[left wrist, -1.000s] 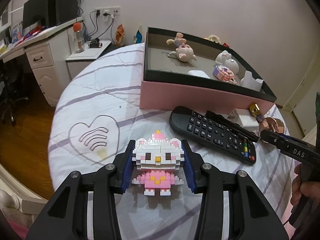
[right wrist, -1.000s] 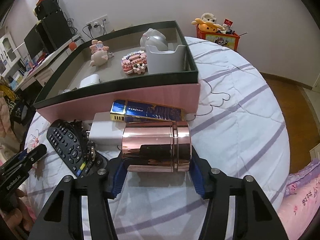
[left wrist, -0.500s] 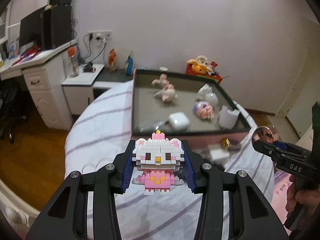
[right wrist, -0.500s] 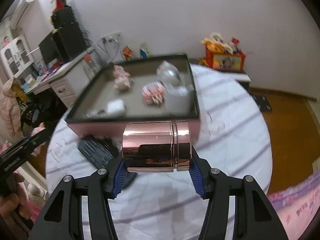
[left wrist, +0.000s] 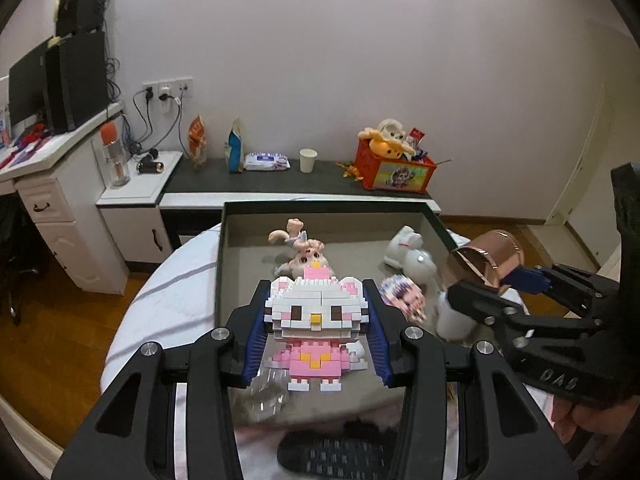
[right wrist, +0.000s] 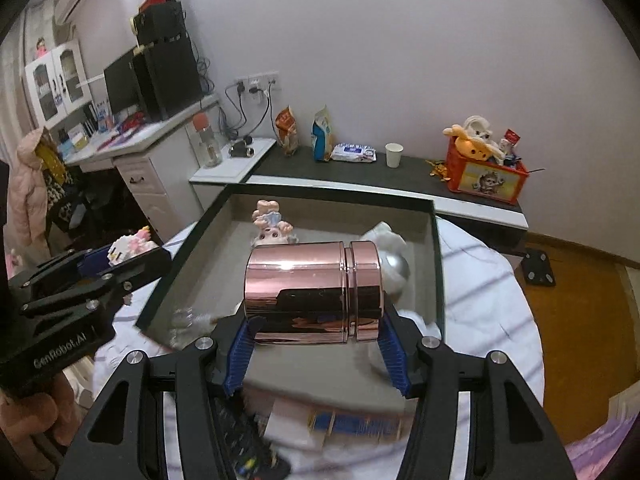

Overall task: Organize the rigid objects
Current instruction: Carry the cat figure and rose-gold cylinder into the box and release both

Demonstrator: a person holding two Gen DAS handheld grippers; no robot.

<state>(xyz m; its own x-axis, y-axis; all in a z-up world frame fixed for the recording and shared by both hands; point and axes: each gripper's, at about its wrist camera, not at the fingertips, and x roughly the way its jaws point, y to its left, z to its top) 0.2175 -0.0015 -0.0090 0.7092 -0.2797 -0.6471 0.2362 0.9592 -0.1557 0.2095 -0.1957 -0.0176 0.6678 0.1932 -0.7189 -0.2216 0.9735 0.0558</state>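
Observation:
My left gripper (left wrist: 318,340) is shut on a white and pink brick-built cat figure (left wrist: 316,324), held in the air over the near part of the open dark-rimmed box (left wrist: 220,264). My right gripper (right wrist: 316,344) is shut on a shiny rose-gold canister (right wrist: 314,292), lying sideways between the pads, also above the box (right wrist: 438,264). Each gripper shows in the other's view: the right with the canister (left wrist: 490,262), the left with the cat figure (right wrist: 128,246). The box holds a pink doll figure (left wrist: 300,248), a white rabbit figure (left wrist: 408,250) and a small pink brick toy (left wrist: 402,296).
Below the grippers on the white striped table lie a black remote (left wrist: 332,454), a blue and gold flat box (right wrist: 356,426) and a white block (right wrist: 288,416). Behind the table stand a dark bench (left wrist: 280,184), a red toy crate (left wrist: 394,168) and a white desk (left wrist: 52,184).
Both grippers have lifted their objects off the table and moved forward over the box. The views have risen, and the remote and the table's front have dropped to the bottom edge.

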